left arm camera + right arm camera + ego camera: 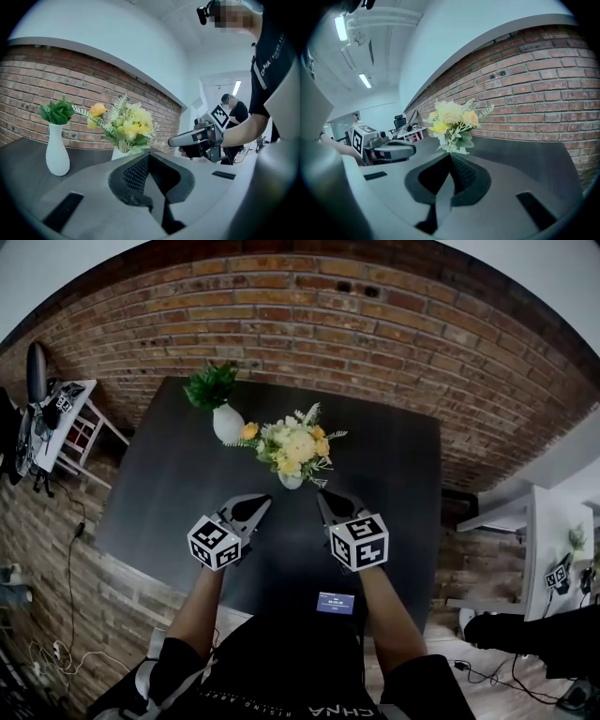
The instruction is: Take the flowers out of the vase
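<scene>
Forearms stretched over dark worktop [169,493], left claw [265,499] and right claw [320,494] both pinched together, empty, tips angled inward near flowers [296,446] in white vase [291,481]

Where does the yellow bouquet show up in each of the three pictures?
Head view: yellow bouquet near the centre, on the dark table.
Left gripper view: left of centre, right of the white vase.
Right gripper view: centre, just above the jaws.
Shared landmark: the brick wall behind it.

Even indoor light, sharp, heavy fisheye edges.
</scene>
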